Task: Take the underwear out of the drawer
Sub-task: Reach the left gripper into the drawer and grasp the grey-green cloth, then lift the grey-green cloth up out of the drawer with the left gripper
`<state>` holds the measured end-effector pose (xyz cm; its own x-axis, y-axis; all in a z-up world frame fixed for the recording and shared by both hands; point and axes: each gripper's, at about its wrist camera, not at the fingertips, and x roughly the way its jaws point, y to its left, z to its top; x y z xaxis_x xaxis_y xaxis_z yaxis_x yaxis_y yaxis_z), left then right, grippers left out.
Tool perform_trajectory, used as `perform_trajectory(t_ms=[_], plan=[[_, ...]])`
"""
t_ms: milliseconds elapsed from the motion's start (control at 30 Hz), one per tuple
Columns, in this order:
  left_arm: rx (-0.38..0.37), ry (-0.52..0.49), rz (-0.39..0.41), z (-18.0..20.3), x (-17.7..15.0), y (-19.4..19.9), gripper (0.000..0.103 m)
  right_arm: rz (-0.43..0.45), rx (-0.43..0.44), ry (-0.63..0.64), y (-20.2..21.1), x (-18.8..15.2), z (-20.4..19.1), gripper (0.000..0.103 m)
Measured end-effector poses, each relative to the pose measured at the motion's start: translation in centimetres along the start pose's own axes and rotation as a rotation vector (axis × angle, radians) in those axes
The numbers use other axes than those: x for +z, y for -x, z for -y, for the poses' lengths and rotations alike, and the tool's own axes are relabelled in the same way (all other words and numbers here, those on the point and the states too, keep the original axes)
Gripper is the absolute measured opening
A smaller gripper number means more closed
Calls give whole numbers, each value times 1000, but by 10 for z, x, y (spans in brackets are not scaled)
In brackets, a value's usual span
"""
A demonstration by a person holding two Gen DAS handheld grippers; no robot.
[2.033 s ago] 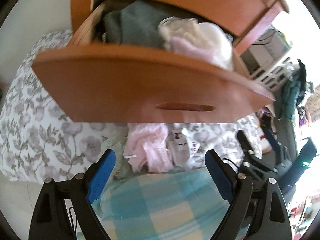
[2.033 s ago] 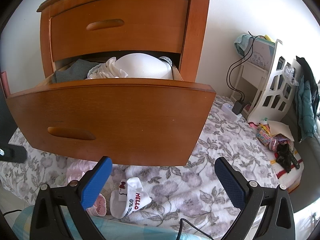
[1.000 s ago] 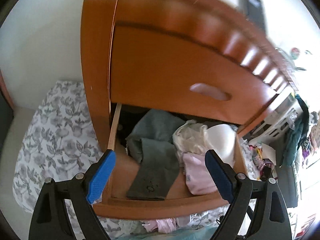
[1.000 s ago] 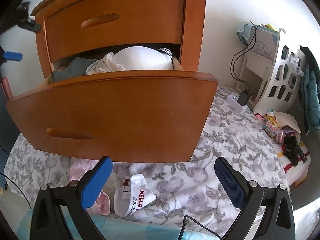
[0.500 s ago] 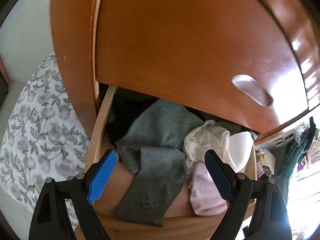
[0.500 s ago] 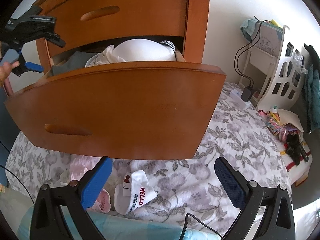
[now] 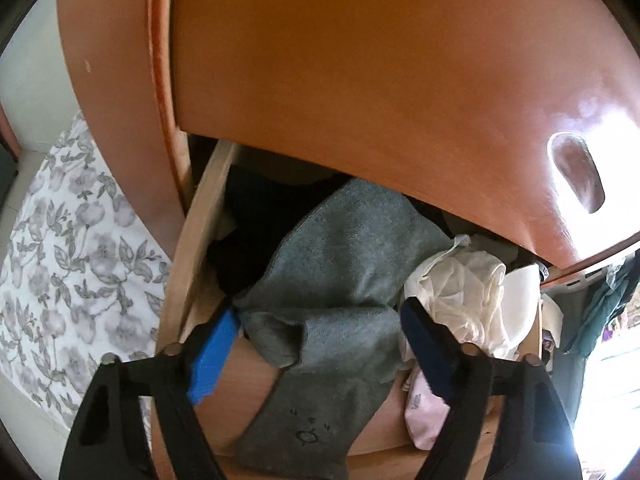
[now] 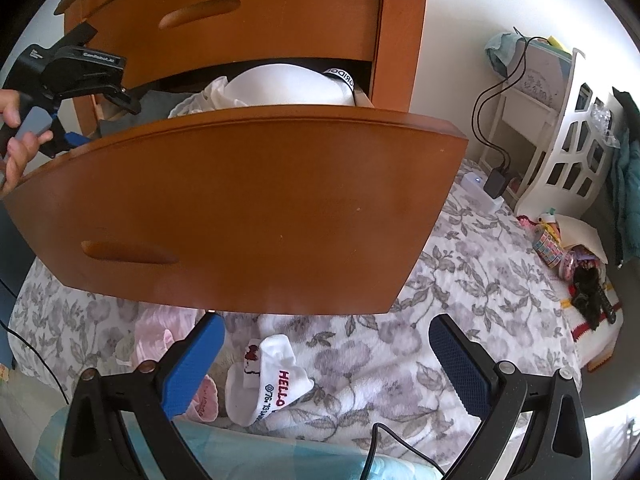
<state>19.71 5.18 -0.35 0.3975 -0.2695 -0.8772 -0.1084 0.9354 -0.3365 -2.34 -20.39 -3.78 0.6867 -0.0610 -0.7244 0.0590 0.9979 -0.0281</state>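
Left gripper (image 7: 316, 320) dropped deeper into open drawer (image 8: 240, 200), fingers wide astride grey underwear (image 7: 340, 280); upper drawer front (image 7: 380, 80) overhangs close. Right gripper (image 8: 326, 344) wide, empty, over bed (image 8: 460, 300) by white sock (image 8: 268, 380).

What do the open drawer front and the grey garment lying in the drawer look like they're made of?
Orange-brown drawer front: apparently wood with a smooth satin varnish, going by faint grain and soft sheen, though veneer is possible. Grey garment: soft matte knit, probably cotton jersey, showing fine ribbed texture and limp folds.

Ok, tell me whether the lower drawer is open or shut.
Open. The lower drawer is pulled well out past the closed drawer above, and the left gripper reaches into it over the grey garment.
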Motion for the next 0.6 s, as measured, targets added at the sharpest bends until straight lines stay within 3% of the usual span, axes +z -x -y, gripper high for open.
perform_trajectory(t_ms=[200,433,600], plan=[[-9,8,-16,-3,3,-5,63,-9,-1,-2,-2,0,0,103],[-38,50,19,-13,0,-2,23,-9,-6,1,-2,0,0,103],[-61,39,45,-17,-4,8,17,-10,-10,5,-1,0,-1,103]])
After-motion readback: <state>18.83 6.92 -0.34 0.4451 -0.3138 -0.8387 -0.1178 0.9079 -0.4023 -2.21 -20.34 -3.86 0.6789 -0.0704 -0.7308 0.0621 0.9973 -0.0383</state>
